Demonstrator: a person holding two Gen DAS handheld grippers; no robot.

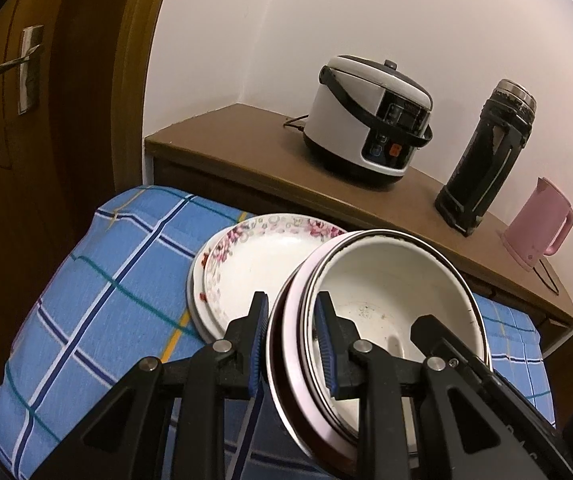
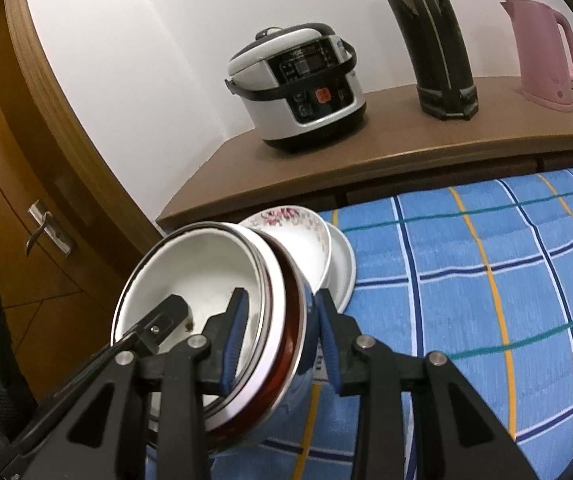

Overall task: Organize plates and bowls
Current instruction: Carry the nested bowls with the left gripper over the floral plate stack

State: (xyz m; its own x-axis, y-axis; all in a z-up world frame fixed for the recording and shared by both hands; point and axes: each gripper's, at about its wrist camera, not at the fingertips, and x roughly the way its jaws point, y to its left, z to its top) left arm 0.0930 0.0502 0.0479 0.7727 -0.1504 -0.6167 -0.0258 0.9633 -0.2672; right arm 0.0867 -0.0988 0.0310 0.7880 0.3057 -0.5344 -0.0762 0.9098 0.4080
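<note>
A nested stack of bowls tilts above the blue plaid cloth: a smooth white enamel inner bowl with a thin dark metal rim, sitting in an outer one with a pale pink band, a glossy dark red lip and, in the right wrist view, a shiny blue outer wall.

The left tongs straddle the stack's rim on 1 side, 1 ribbed blue pad outside and 1 inside, partly closed and pinching the wall. The right tongs clamp the opposite rim the same way, 1 pad inside the white bowl, the other against the blue wall. Each tool's black finger shows inside the bowl in the other's view.

Just behind the stack, 2 shallow round plates lie on the cloth, a floral-edged one on a plain white one.

Beyond the plates, a brown wooden table carries a white and black rice cooker, a tall black cylindrical flask and a pink kettle.
</note>
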